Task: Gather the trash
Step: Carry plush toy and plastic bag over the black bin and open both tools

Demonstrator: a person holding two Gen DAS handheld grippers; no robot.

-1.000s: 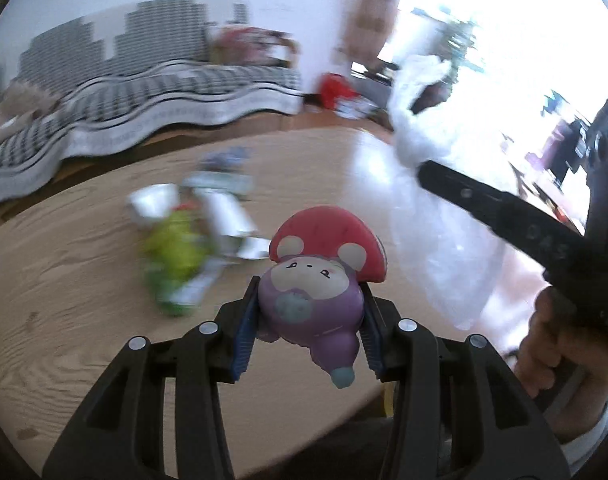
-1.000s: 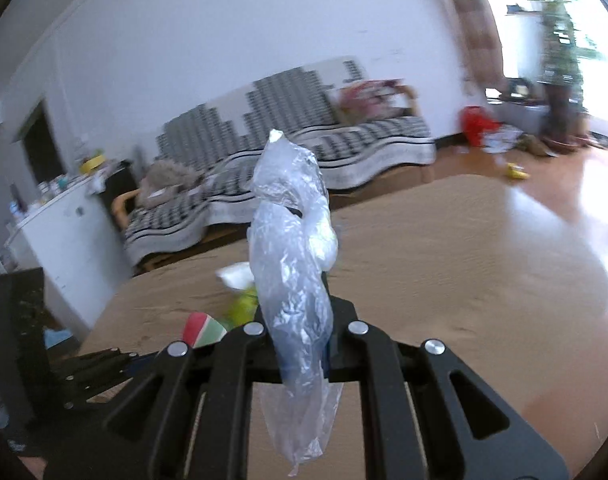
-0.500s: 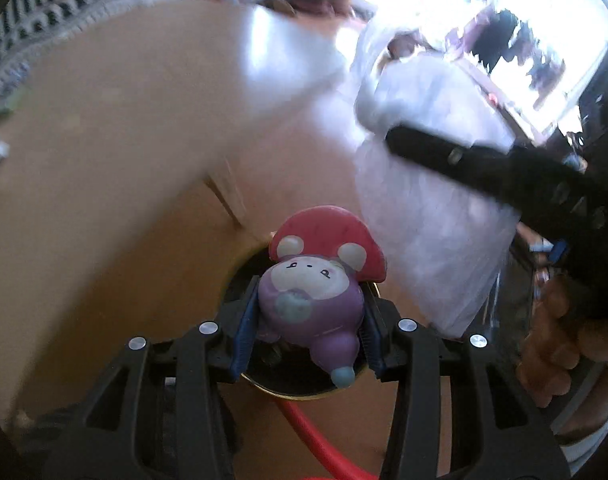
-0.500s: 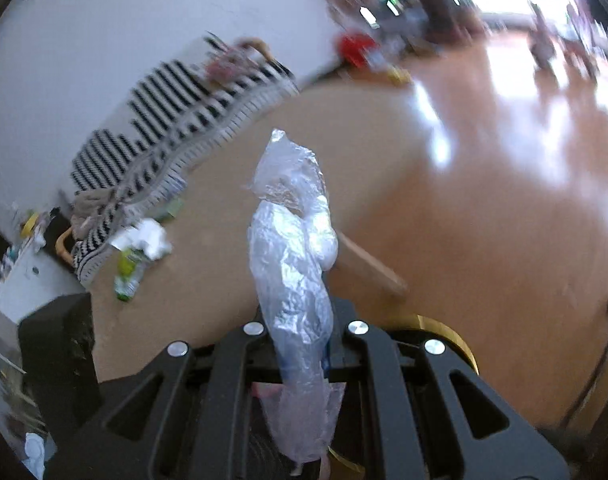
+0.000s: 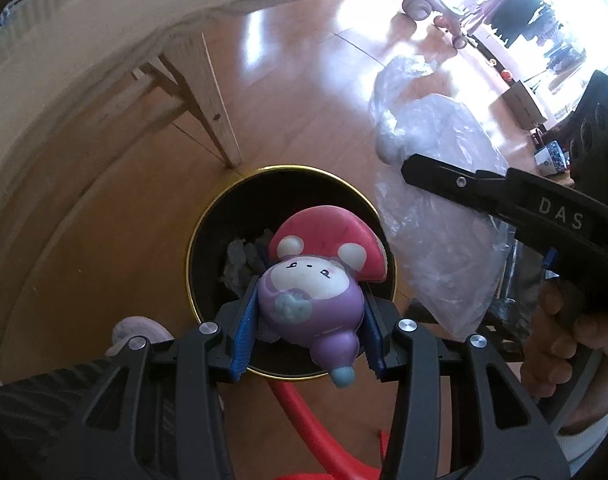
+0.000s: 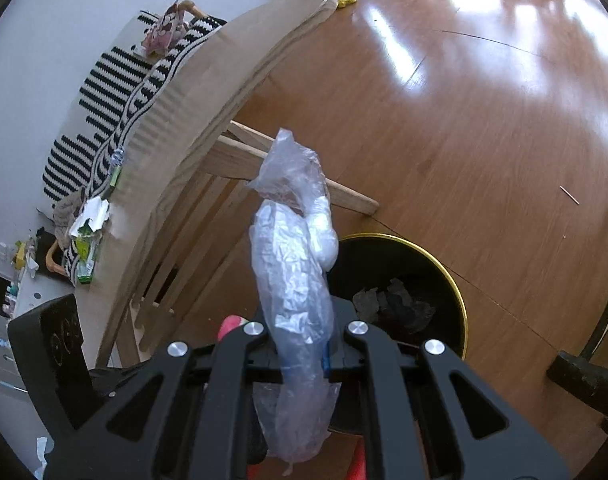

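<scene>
A glossy brown wooden plank floor carries a round black bin with a gold rim, standing just beside the leg of a pale wooden table holding crumpled wrappers.

Round black gold-rimmed bin stands on the wooden floor, just beside a pale wooden table leg. Crumpled scraps lie in the bin. Purple squishy toy with a red mushroom cap sits above the bin opening; clear crumpled plastic bag to its right. Torn wrappers lie on the light wooden tabletop.
</scene>
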